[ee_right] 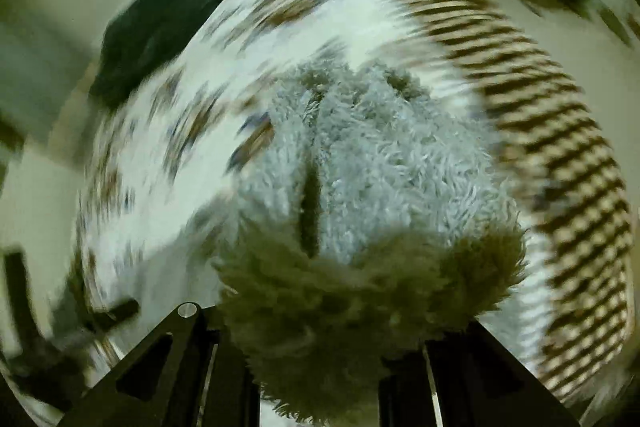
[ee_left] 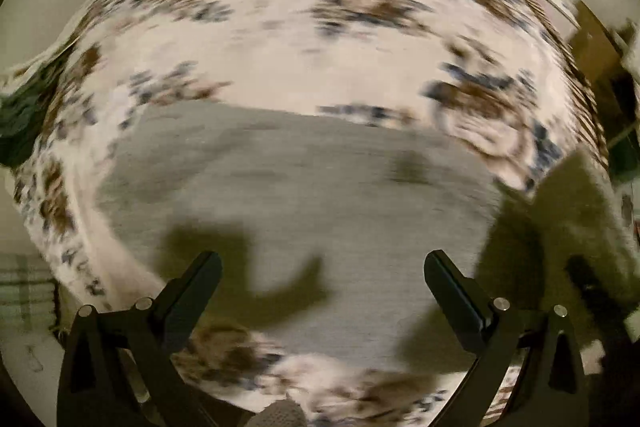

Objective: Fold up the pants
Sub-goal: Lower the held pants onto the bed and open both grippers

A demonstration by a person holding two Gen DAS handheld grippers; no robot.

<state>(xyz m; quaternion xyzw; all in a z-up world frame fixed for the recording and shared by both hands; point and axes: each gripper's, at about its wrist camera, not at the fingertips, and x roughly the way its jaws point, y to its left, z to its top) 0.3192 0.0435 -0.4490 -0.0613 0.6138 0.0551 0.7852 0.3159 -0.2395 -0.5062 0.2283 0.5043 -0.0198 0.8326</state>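
The pants (ee_left: 304,195) are grey and fluffy, lying flat on a floral bedspread (ee_left: 280,39). My left gripper (ee_left: 322,275) hovers just above them, fingers wide apart and empty, casting a shadow on the fabric. At the right edge a part of the pants (ee_left: 576,211) is lifted up. In the right wrist view the fluffy grey pants (ee_right: 380,167) fill the centre. My right gripper (ee_right: 324,355) is shut on a bunch of the fabric, which hides the fingertips. Both views are motion-blurred.
A dark green garment (ee_right: 156,27) lies at the far edge of the bedspread (ee_right: 160,131), also at the left in the left wrist view (ee_left: 20,119). A brown-striped border (ee_right: 560,147) runs along the bedspread's right side. Pale floor surrounds the bed.
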